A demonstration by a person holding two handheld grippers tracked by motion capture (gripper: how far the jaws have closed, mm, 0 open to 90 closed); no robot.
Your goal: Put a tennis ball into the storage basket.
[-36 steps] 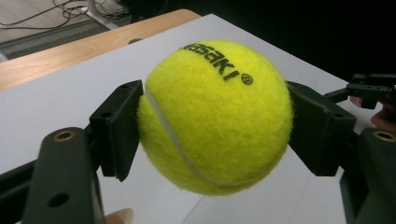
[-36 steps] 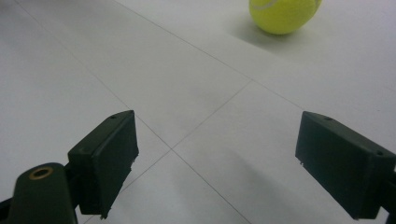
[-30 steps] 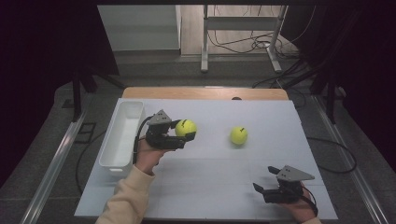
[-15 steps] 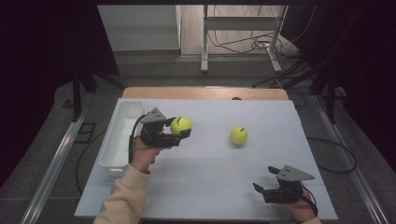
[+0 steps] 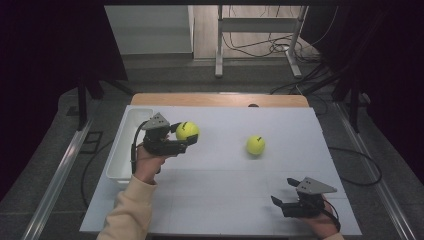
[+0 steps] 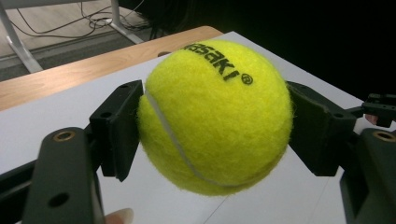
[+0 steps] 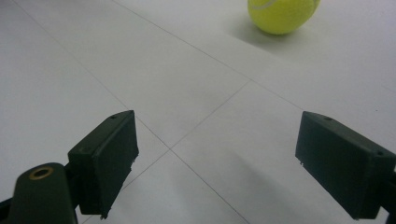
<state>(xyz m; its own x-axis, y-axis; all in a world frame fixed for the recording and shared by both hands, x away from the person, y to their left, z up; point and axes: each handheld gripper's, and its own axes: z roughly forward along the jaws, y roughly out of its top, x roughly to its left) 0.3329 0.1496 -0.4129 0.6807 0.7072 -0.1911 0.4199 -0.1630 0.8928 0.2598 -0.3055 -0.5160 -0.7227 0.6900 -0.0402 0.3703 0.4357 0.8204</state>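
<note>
The left gripper (image 5: 186, 140) grasps one fuzzy yellow tennis ball (image 5: 187, 131) beside the white plastic bin (image 5: 121, 152), not yet dropped in, while the right gripper (image 5: 282, 202) waits released, near right.

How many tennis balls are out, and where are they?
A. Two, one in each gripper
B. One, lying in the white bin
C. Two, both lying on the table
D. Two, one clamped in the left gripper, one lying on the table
D: the left gripper pinches one ball between its jaws, while the other ball lies free on the table, apart from the open right gripper.
</note>
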